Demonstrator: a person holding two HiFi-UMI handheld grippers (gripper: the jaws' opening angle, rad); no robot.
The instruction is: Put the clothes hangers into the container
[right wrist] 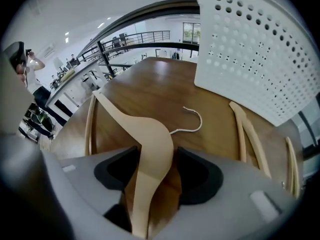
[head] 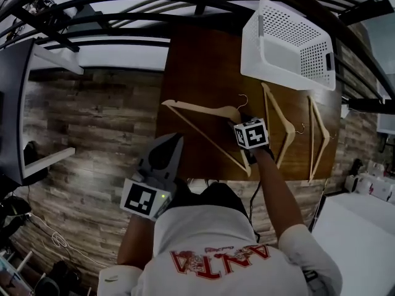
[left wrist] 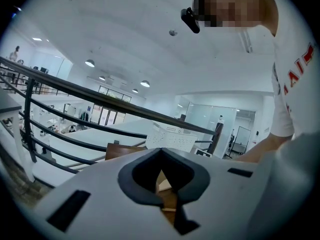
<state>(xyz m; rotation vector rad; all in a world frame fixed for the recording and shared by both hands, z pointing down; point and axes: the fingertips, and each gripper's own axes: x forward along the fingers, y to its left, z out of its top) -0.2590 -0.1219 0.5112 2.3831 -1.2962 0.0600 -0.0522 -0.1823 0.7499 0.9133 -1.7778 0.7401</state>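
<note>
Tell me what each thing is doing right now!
left hanger, flat on table, not gripped.
middle hanger, flat on table.
right hanger, flat on table.
basket, empty.
left tongs, shut, empty.
right tongs, open around left hanger.

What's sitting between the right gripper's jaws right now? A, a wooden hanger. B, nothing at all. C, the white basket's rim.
A: the right gripper view shows the wooden hanger running neck-first between the open jaws of the right gripper.

Three pale wooden clothes hangers (head: 210, 108) lie on the brown tabletop (head: 197, 60); a white perforated plastic basket (head: 290, 42) sits at its far right corner.
</note>
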